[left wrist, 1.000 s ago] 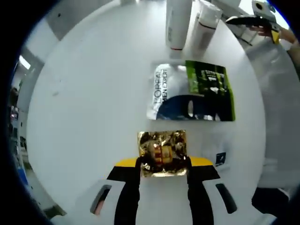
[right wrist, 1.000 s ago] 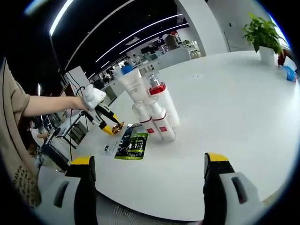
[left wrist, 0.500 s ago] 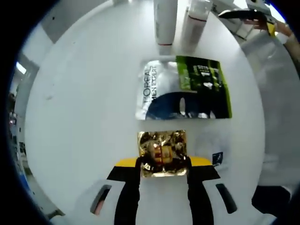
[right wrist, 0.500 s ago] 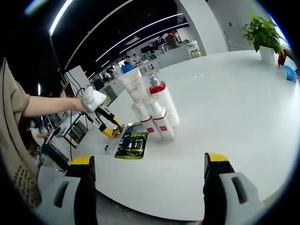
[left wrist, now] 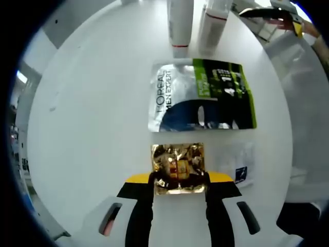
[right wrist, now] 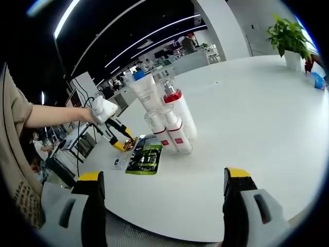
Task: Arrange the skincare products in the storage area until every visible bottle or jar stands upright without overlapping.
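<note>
- My left gripper [left wrist: 179, 177] pinches a gold sachet [left wrist: 178, 167] between its fingers [left wrist: 140, 206]; the sachet sits at the fingertips, over the white tabletop [left wrist: 92, 103].
- Just past the gold sachet, in the left gripper view, a silver, blue and green pouch [left wrist: 201, 95] lies flat on the tabletop. The two appear apart, with a thin strip of white between them.
- A small clear sachet [left wrist: 237, 164] with a blue mark lies flat beside the gold sachet, on its right in this view.
- Beyond the pouch, the lower ends of two white bottles [left wrist: 180, 23] with red bands stand near the view's top edge.
- My right gripper [right wrist: 164, 195] has its fingers [right wrist: 237, 206] spread wide, with nothing between them. It hangs at the near edge of the tabletop [right wrist: 247, 118].
- In the right gripper view, the bottles [right wrist: 172, 121] stand upright in a tight cluster, touching one another: a tall white tube with a blue cap at the back, a bottle with a red collar beside it, two shorter ones in front.
- The pouch [right wrist: 145, 159] lies flat just left of the cluster. The left gripper [right wrist: 123, 141] holds the gold sachet [right wrist: 129, 141] at the pouch's far end, my gloved hand [right wrist: 102, 109] above it.
- A potted plant [right wrist: 288, 41] stands at the far right of the tabletop, well apart from the bottles.
</note>
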A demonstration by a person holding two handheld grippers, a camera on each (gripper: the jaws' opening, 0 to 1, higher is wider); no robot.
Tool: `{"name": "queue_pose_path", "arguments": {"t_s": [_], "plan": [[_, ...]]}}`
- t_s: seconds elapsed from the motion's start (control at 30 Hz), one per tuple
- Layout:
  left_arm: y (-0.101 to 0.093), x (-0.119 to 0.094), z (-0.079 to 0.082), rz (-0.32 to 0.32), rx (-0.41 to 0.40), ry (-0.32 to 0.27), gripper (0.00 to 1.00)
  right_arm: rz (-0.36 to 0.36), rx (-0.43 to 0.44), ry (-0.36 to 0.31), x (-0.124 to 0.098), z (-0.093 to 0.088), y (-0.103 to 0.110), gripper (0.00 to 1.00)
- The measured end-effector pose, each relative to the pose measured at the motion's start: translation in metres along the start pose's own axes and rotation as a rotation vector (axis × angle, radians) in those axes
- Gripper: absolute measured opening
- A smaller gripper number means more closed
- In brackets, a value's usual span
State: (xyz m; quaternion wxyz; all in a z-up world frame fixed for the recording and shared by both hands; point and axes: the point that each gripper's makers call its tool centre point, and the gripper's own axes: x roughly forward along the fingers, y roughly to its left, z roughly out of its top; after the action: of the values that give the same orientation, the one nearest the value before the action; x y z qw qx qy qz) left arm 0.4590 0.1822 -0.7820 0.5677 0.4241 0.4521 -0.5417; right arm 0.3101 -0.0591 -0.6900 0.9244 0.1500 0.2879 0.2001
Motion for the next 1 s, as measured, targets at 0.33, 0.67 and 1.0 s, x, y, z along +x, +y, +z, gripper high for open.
{"name": "queue_pose_path", "arguments": {"t_s": [0.33,0.67,1.0], "plan": [[0.001,0.0,0.0,0.005,0.003,0.0,0.37,0.001,0.001,-0.001,0.0,0.0,0.0,0.96],[0.003,-0.004,0.002,0.021,-0.004,-0.009,0.41,0.002,0.0,0.001,0.0,0.0,0.0,0.96],[0.009,-0.019,0.004,0.063,-0.089,-0.052,0.46,0.008,-0.014,0.006,0.0,-0.001,0.002,0.96]]}}
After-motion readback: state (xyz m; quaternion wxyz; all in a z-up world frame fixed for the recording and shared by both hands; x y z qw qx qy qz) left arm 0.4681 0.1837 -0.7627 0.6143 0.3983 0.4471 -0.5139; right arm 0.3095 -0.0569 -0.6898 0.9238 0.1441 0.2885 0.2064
